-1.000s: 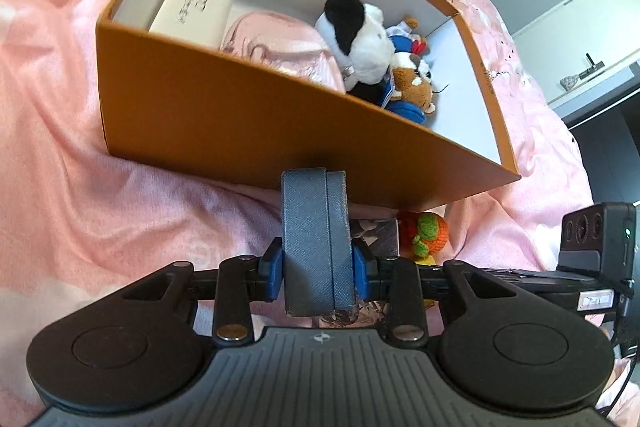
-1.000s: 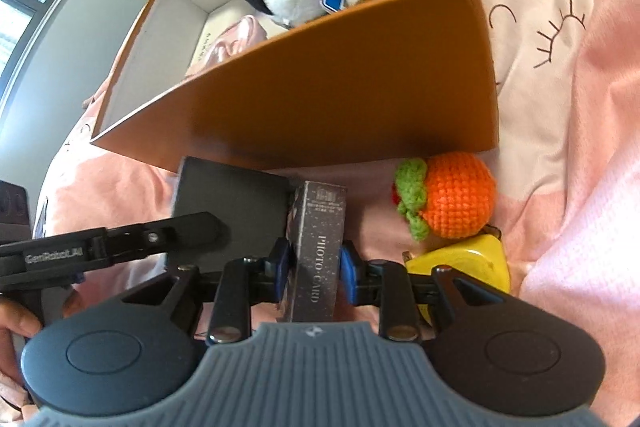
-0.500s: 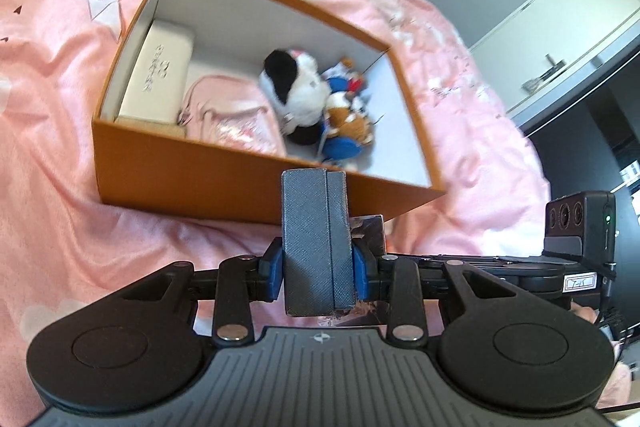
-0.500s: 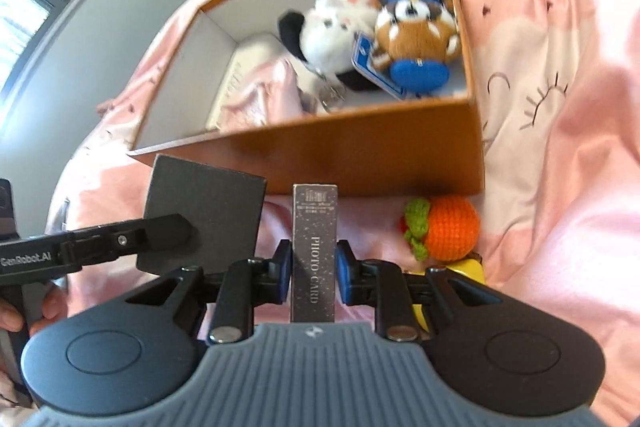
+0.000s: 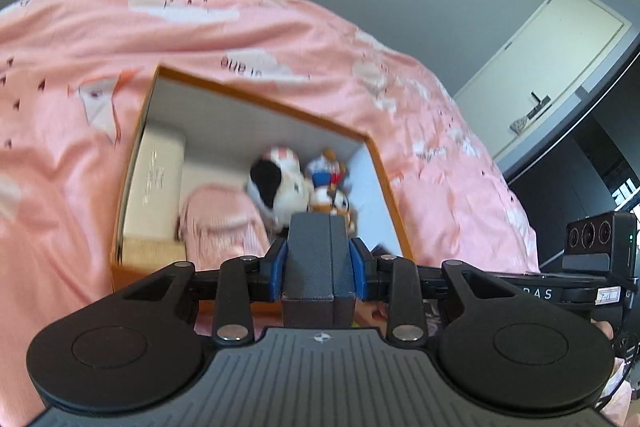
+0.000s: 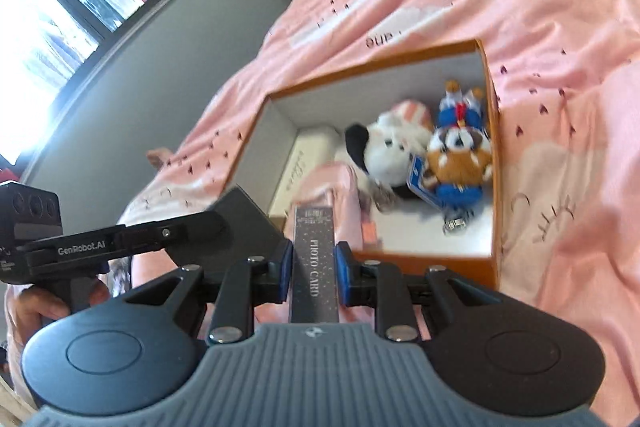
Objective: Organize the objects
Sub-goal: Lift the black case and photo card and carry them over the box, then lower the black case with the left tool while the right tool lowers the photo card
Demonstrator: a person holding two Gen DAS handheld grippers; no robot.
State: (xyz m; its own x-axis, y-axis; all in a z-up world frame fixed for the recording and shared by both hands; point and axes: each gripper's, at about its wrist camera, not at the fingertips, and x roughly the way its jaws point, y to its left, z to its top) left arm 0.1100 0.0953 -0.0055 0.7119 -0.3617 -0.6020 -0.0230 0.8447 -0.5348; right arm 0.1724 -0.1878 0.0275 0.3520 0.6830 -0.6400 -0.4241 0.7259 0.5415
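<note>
The step in hand seems to be the carrying of two flat items to the orange box (image 6: 490, 269), which lies open on the pink bedcover (image 6: 560, 7). The left gripper (image 5: 318, 261) is closed on a dark grey case (image 5: 318, 247) with a fine grained, leather-like surface, held on its edge above the near wall of the box. The right gripper (image 6: 312, 261) is closed on a thin dark photo card pack (image 6: 314, 259), stiff and printed with small specks, also above the near wall. Inside the box, a long cream case (image 5: 156, 183) lies along the left wall, a soft pink pouch (image 5: 224, 223) next to it, and two plush toys, one white and black (image 6: 384, 143) and one brown and blue (image 6: 458, 155), at the right wall. I judge the next move calls for lowering each item into the free white floor near the front wall, then opening the fingers.
</note>
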